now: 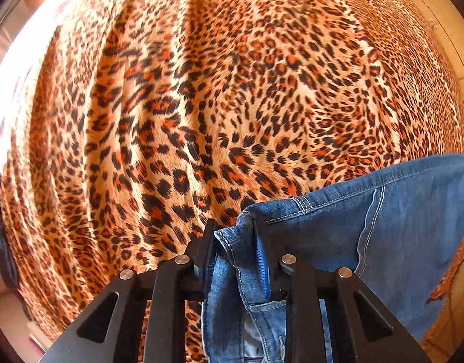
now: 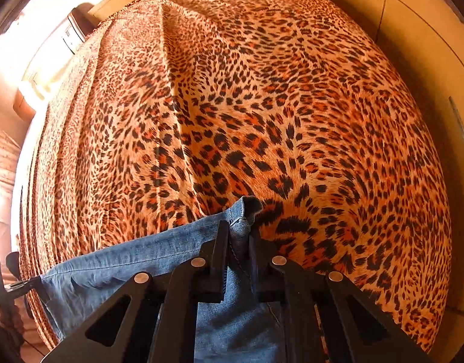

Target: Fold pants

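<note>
Left wrist view: left claw [image 1: 234,227] at bottom centre, clenched on a bunched corner of the blue jeans [image 1: 398,227]. Denim is pinched between the two black fingers [image 1: 206,242], stitched seam and a pocket edge showing between them. Rest of the jeans spreads to the lower right of the frame, flat panel with a curved seam, right edge running out of the picture. Everything else is leopard-print bedspread [image 1: 201,106], creased in long folds running from the top toward lower left. Pale floor or wall strip at upper right edge, too washed out to tell more.

Right wrist view: right claw [image 2: 239,227] at bottom centre, clamped tight on a folded hem end of the jeans [image 2: 126,260]. A small tuft of denim sticks up past the fingertips [image 2: 222,230]. Fabric stretches from the claw to the lower left, taut, lifted off the bedspread [image 2: 262,106]. At far lower left a black part [image 2: 8,287], probably the other gripper, touches the denim's far end; blurry. Bedspread fills the middle, one sharp ridge from top centre downward. Tan cabinet panels [image 2: 413,45] at upper right, bright window glare at upper left.
</note>
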{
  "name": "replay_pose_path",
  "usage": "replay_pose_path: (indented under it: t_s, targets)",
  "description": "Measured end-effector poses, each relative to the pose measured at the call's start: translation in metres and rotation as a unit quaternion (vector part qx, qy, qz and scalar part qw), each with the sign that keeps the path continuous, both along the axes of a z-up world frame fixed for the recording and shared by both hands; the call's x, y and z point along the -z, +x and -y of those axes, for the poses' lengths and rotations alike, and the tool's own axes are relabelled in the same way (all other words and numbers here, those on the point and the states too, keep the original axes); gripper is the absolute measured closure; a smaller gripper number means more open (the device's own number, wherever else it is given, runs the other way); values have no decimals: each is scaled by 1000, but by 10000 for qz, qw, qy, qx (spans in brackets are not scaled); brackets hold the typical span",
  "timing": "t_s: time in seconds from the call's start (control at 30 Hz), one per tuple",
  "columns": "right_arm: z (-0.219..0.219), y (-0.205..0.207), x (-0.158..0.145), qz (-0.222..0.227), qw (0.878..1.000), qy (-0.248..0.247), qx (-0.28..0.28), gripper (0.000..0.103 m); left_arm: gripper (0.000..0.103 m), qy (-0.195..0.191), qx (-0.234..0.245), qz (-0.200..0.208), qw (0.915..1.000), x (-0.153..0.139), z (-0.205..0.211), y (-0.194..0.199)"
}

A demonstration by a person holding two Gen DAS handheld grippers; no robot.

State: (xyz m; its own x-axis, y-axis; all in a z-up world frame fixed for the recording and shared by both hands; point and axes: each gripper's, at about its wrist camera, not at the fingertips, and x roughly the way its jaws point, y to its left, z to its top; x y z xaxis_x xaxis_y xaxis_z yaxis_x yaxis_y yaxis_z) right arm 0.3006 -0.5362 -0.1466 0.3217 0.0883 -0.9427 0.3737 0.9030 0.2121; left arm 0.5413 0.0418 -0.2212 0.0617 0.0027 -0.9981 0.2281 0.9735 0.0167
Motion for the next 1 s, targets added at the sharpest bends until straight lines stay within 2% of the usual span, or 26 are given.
replay_pose_path:
  t_s: [0.07,0.17,0.23,0.37,0.47,0.57,0.6,0.73,0.83,0.93,1.0]
  targets:
    - [1,-8,-12,183,9998,11,9,92,83,402,279,497,9976,-14,18,-17]
    - [-3,-25,-32,452,9990,-42,-44,92,85,677,401,1133,9904,-33,36,-45]
    - [-6,-41,-48,688,9976,-23,-46,92,85,545,274,1450,9876,-49,36,-66]
    - [-11,-85,-82,1134,9935,40,38,92,86,214,-35,1943,9807,-101,2,-119]
    - [-15,-133,-106,1502,9884,152,148,92,86,90,-61,2336,9723,-130,-10,-167]
    - [-18,-189,-122,1769,9831,316,338,92,86,-127,-138,2625,9647,-178,-36,-227]
    - [-20,-210,-126,1833,9815,372,402,92,86,-211,-191,2689,9627,-183,-41,-242]
    - [-32,-301,-130,1904,9779,512,694,92,86,-670,-623,2608,9611,-201,-70,-306]
    - [-39,-361,-115,1728,9784,598,964,92,86,-843,-802,2395,9639,-192,-85,-346]
    - [-39,-417,-78,1371,9755,854,1496,92,86,-847,-922,1921,9734,-162,-95,-375]
    - [-42,-442,-40,904,9753,972,1768,89,86,-749,-1021,1366,9825,-126,-101,-390]
